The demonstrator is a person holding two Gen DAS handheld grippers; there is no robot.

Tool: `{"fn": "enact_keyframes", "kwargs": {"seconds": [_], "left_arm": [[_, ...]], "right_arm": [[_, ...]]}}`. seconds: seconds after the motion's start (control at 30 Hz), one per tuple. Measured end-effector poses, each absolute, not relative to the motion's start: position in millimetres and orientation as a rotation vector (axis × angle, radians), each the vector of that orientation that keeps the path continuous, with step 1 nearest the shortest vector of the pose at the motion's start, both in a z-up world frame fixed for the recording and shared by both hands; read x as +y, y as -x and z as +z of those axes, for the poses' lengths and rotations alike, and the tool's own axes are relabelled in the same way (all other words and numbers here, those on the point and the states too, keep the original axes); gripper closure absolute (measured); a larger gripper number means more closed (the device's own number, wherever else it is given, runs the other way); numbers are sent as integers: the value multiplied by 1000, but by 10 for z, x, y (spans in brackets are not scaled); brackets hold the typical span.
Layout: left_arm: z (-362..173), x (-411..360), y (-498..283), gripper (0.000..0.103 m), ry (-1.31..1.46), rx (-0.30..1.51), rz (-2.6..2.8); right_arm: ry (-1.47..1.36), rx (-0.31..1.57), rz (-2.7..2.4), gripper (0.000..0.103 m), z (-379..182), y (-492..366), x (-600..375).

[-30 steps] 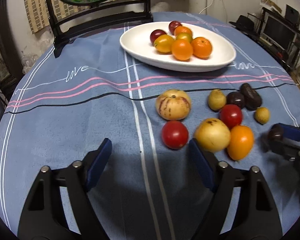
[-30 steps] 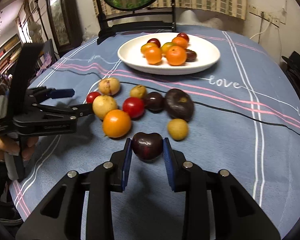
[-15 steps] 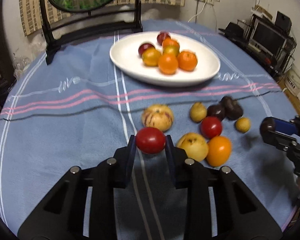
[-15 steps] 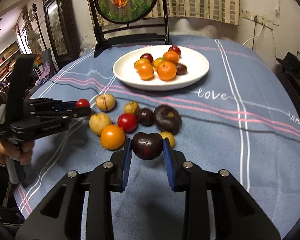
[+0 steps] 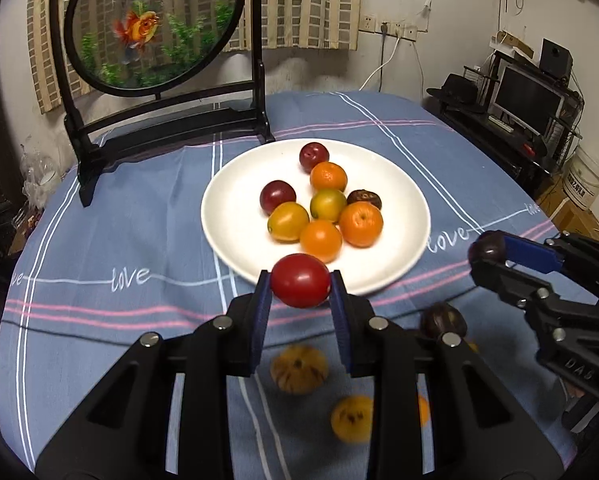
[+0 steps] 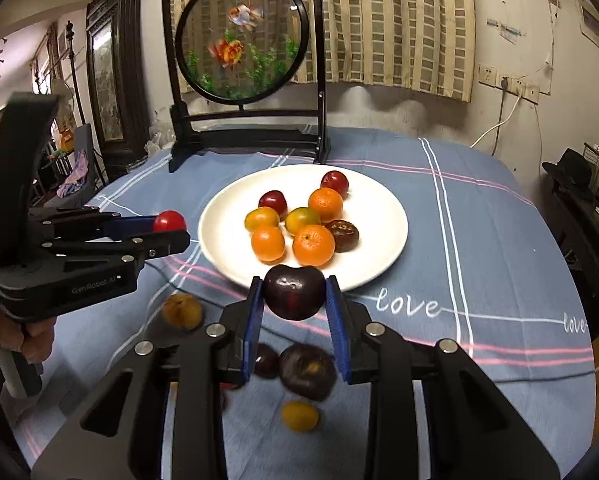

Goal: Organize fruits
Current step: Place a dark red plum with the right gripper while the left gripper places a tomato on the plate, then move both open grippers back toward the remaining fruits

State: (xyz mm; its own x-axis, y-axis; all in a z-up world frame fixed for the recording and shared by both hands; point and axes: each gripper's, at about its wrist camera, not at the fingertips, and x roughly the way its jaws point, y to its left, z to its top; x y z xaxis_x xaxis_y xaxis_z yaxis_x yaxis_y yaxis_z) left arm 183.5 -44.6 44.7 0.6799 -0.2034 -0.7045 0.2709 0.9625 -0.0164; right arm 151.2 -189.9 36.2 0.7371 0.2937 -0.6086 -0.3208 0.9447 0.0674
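Both tools are loaded, my left tool (image 5: 300, 282) pinching a red tomato (image 5: 300, 280) and my right tool (image 6: 294, 293) a dark plum (image 6: 294, 291), raised near the white plate's (image 6: 383, 208) near rim, so I lower each onto bare plate before releasing.

1. Left gripper (image 5: 300, 286) pinches a red tomato (image 5: 300, 280) between its blue pads, held above the blue tablecloth (image 5: 139, 240) at the near rim of the white plate (image 5: 227, 216)
2. Plate holds eight fruits: three oranges, two dark red plums, two yellow-green fruits, one dark brown fruit
3. Right gripper (image 5: 487, 254) at right edge, clamped on a dark plum (image 5: 484, 249), beside the plate
4. Below the fingers, blurred: striped yellow fruit (image 5: 298, 368), yellow fruit (image 5: 351, 418), dark fruit (image 5: 443, 318)
5. Goldfish screen (image 5: 151, 24) stands behind the plate
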Motion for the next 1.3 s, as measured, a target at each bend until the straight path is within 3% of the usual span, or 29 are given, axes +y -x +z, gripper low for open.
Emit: {"fn": "enact_keyframes", "kwargs": {"seconds": [0.4, 0.47, 0.5, 0.53, 1.3], "left_arm": [[31, -479, -2479, 73, -66, 872, -234], [0, -462, -2506, 68, -53, 876, -225], [1, -448, -2500, 51, -46, 868, -218], [14, -433, -2481, 45, -41, 851, -211], [57, -370, -1355, 32, -70, 850, -249]], "right_arm": [[83, 764, 325, 72, -39, -2187, -1791], [88, 780, 326, 70, -76, -2226, -1771], [94, 791, 330, 68, -89, -2239, -1757], [97, 798, 331, 67, -94, -2242, -1754], [-16, 811, 294, 67, -25, -1215, -2243]]}}
